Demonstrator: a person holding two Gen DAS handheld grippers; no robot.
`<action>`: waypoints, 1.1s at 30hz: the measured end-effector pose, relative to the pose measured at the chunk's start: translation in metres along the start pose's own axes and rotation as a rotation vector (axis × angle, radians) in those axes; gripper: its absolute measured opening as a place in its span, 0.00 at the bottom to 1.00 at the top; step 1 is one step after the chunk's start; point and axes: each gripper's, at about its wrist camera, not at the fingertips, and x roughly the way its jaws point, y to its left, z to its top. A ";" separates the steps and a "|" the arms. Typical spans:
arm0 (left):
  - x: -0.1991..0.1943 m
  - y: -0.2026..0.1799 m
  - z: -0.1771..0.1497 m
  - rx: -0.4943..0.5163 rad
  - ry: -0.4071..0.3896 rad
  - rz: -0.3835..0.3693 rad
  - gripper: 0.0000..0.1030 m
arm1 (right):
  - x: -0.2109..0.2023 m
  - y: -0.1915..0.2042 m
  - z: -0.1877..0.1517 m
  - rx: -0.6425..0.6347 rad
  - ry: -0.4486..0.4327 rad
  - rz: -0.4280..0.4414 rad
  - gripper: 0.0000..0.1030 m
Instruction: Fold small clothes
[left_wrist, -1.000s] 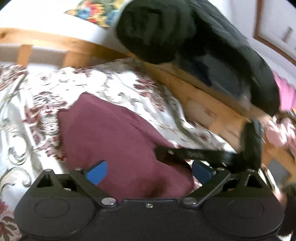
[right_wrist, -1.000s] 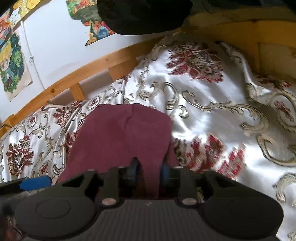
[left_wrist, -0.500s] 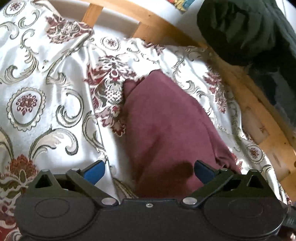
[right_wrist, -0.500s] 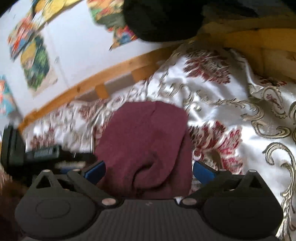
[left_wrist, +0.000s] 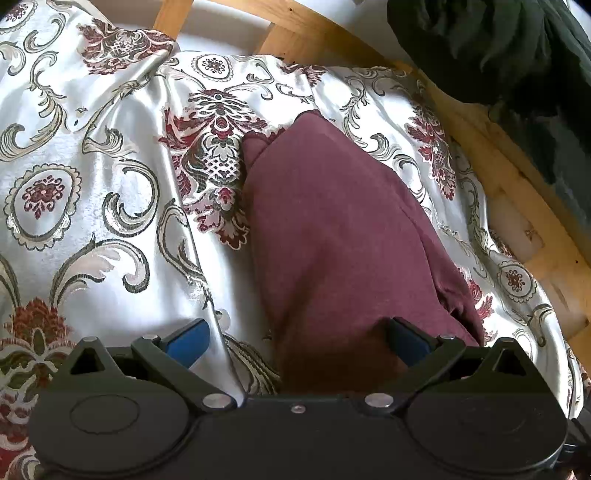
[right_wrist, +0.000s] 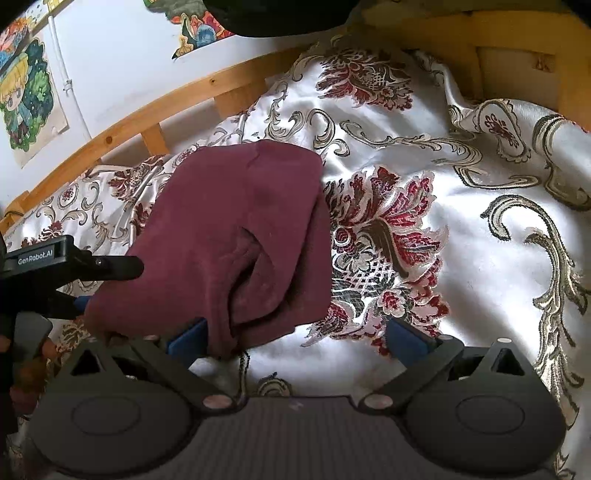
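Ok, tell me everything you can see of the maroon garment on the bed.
The maroon garment is a small piece of soft, slightly fuzzy knit, plain with no print. It lies folded into a compact, rounded bundle, with a layered edge and a deep crease showing in the right wrist view. It rests on the satin floral bedspread. Both the left gripper and the right gripper have their jaws open, gripping nothing.
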 end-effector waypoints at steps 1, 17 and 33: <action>0.000 0.000 0.000 -0.001 0.001 -0.001 0.99 | 0.000 -0.001 0.000 0.003 -0.003 -0.002 1.00; 0.003 -0.008 -0.005 0.055 0.016 -0.045 0.99 | -0.004 0.004 0.001 -0.081 -0.059 -0.186 1.00; 0.008 0.000 -0.008 0.004 0.047 -0.090 0.99 | -0.025 -0.034 0.042 0.114 -0.164 -0.024 1.00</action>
